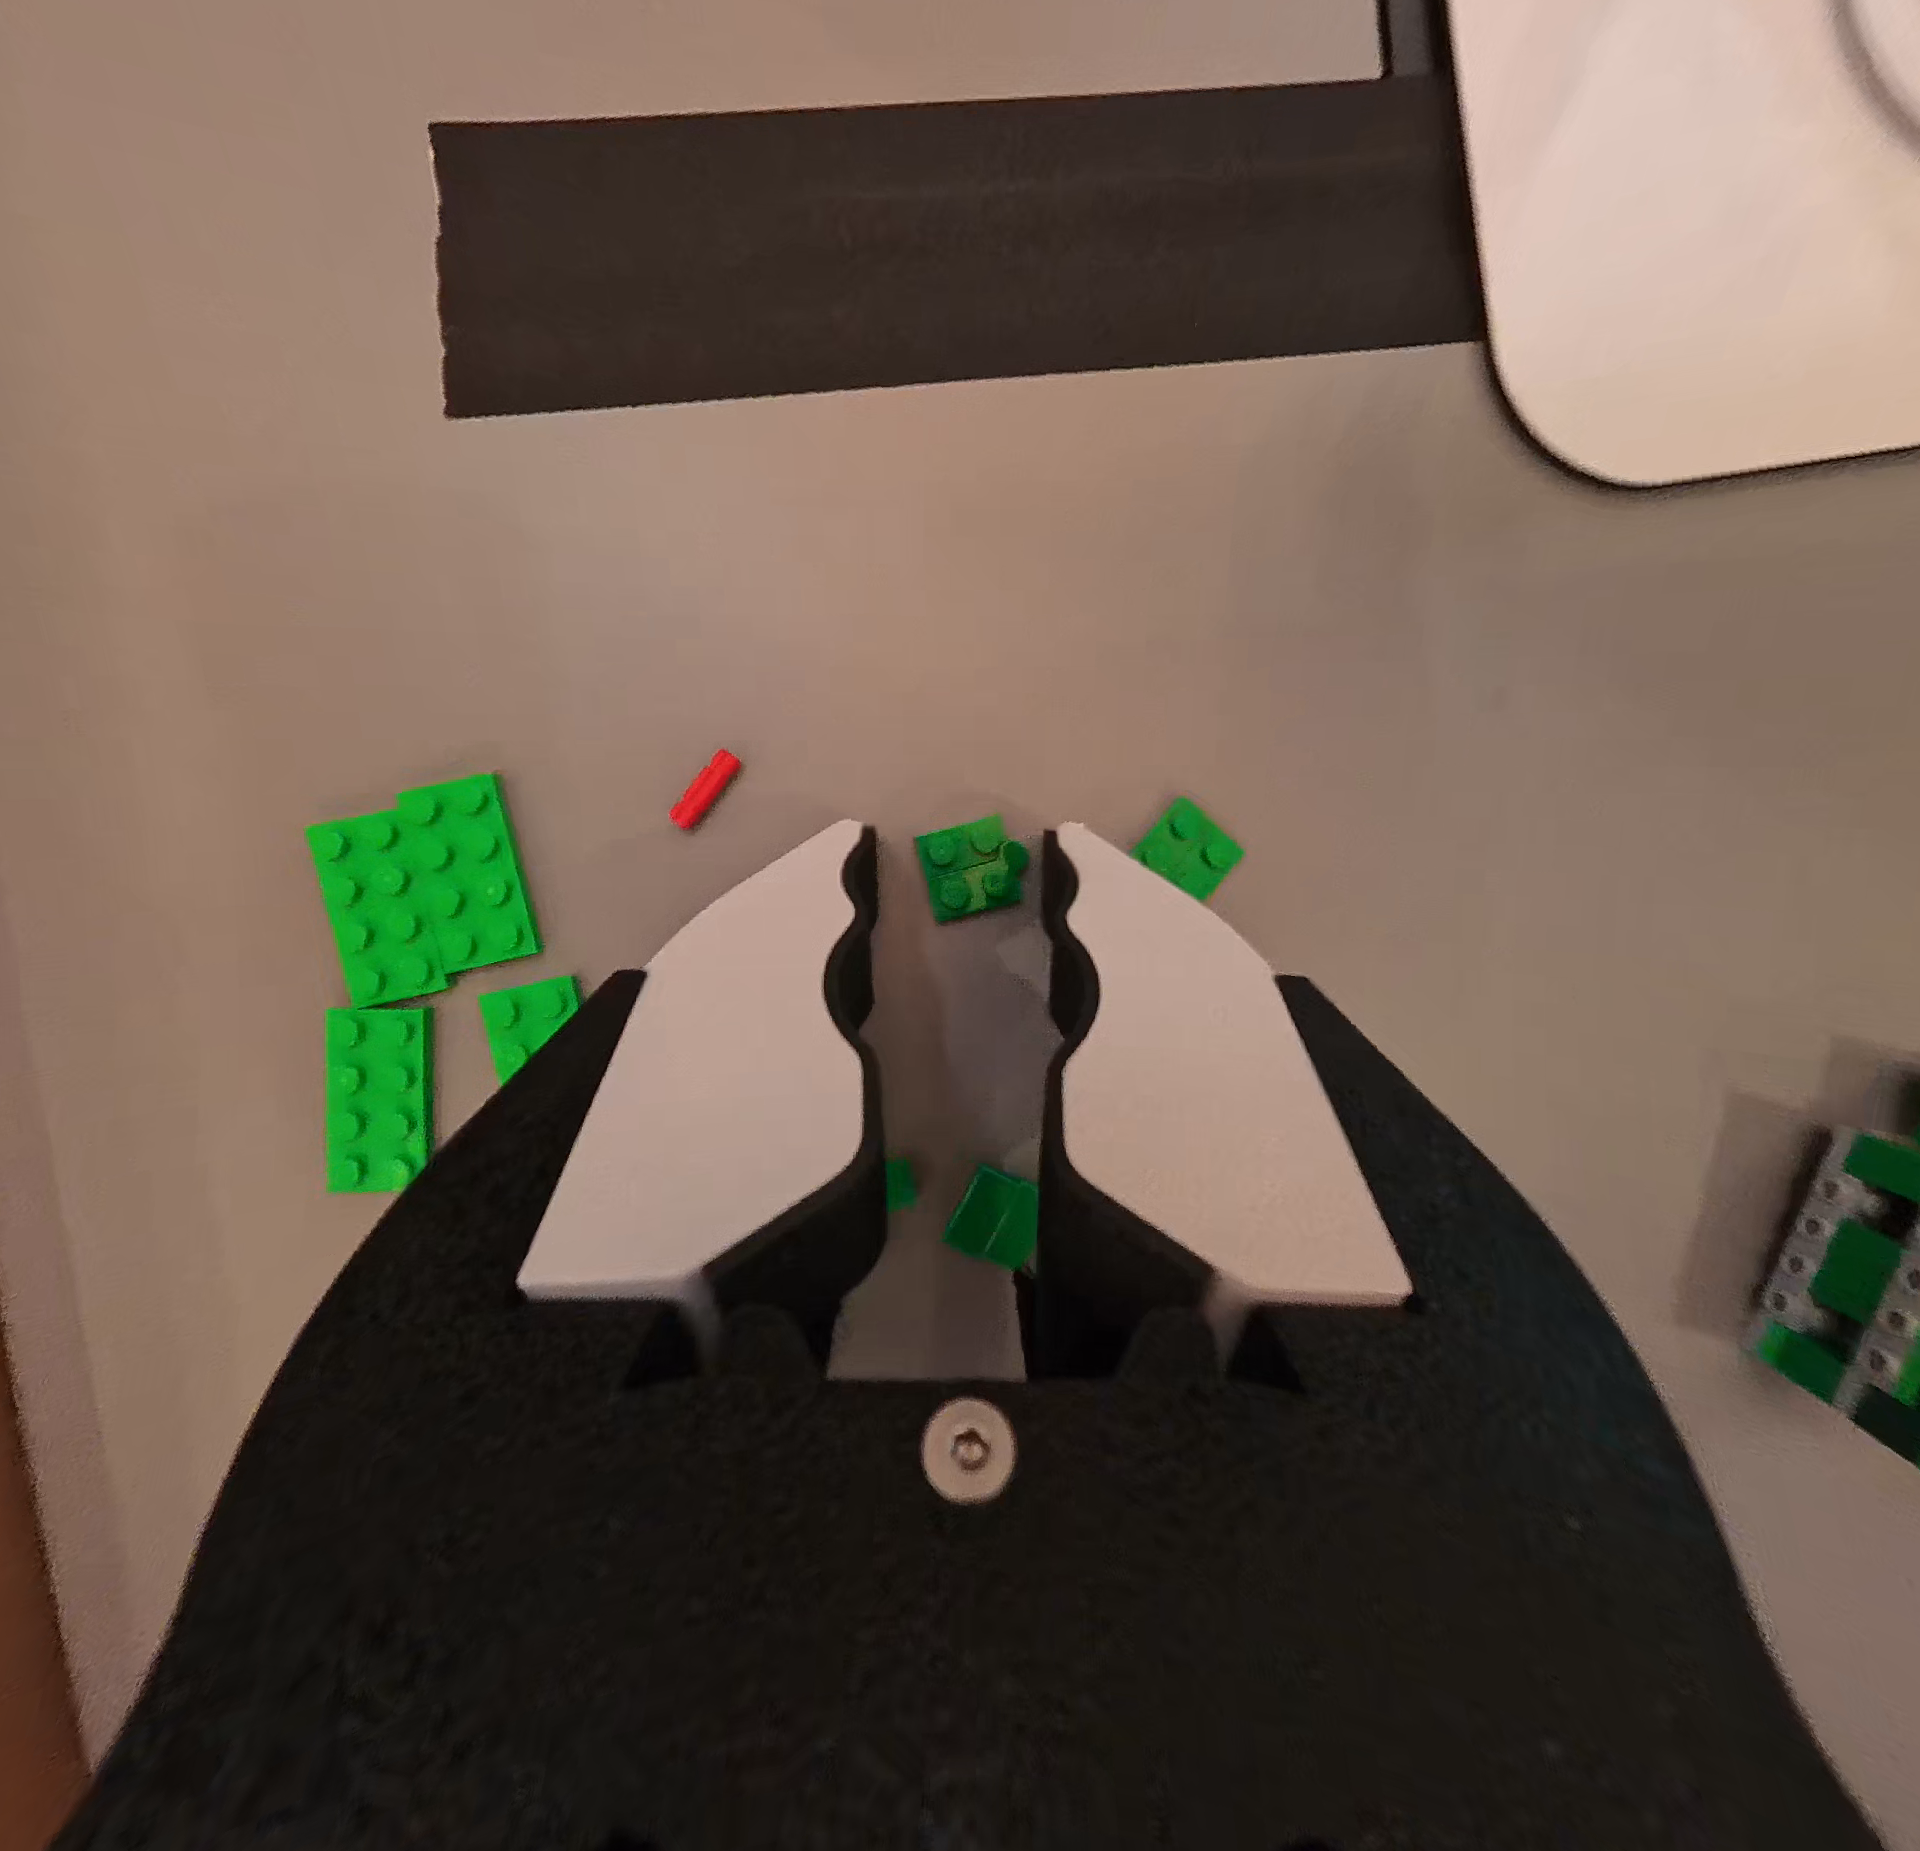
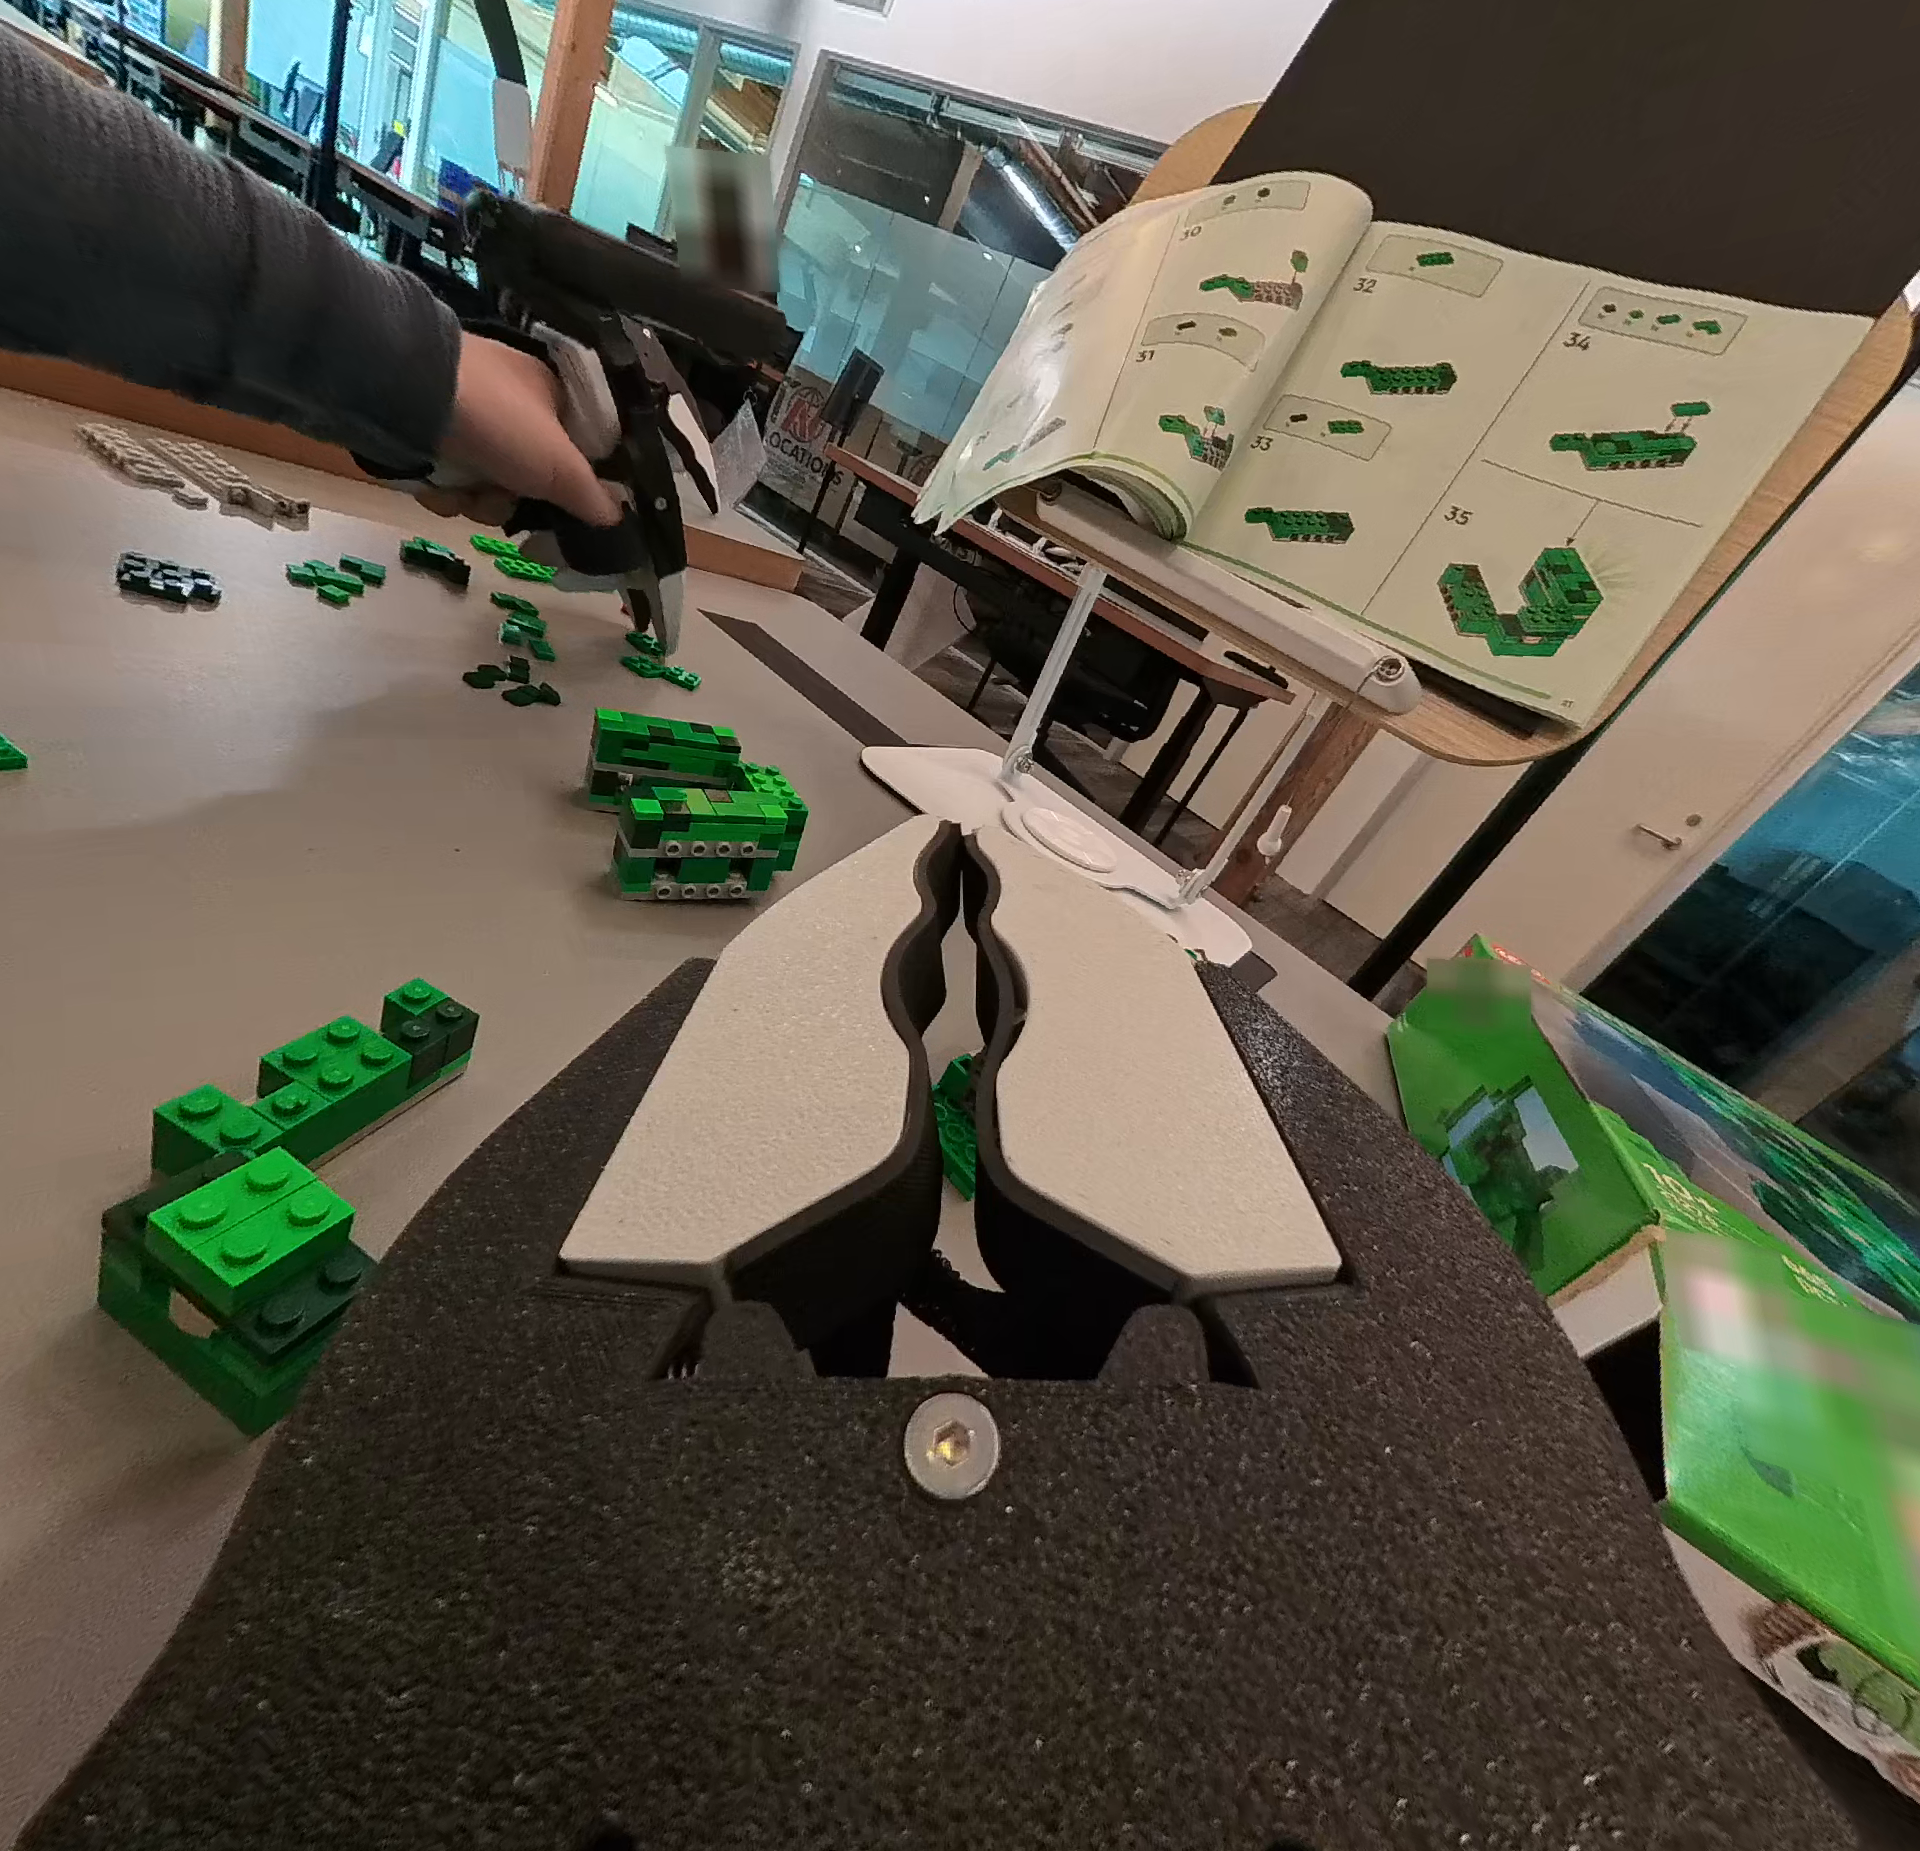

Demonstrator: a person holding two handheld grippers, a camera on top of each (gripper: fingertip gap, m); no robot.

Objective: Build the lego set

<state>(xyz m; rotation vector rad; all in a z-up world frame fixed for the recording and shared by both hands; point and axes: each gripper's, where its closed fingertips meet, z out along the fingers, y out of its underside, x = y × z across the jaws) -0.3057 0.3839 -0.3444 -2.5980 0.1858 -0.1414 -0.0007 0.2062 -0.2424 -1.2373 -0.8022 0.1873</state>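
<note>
My left gripper (image 1: pixel 958 851) is open and points down at the grey table, with a small green plate piece (image 1: pixel 971 866) between its fingertips; I cannot tell whether they touch it. It also shows in the right wrist view (image 2: pixel 657 629), held by a hand over scattered green plates (image 2: pixel 520 617). My right gripper (image 2: pixel 954 837) is shut above the table. A green piece (image 2: pixel 956 1115) shows through the gap between its fingers; I cannot tell whether it is gripped. A green and grey build (image 2: pixel 707 814) stands mid-table. A stepped green build (image 2: pixel 270 1178) stands at the near left.
Large green plates (image 1: pixel 421 887), a red pin (image 1: pixel 704 789), a 2x2 green plate (image 1: pixel 1188 847) and a dark green tile (image 1: pixel 992 1214) lie around the left gripper. A black tape strip (image 1: pixel 935 253) crosses beyond. An open instruction booklet (image 2: pixel 1351 430) rests on a white stand (image 2: pixel 966 773). The set box (image 2: pixel 1662 1178) lies right. About 35 centimetres separates my left fingertips from my right.
</note>
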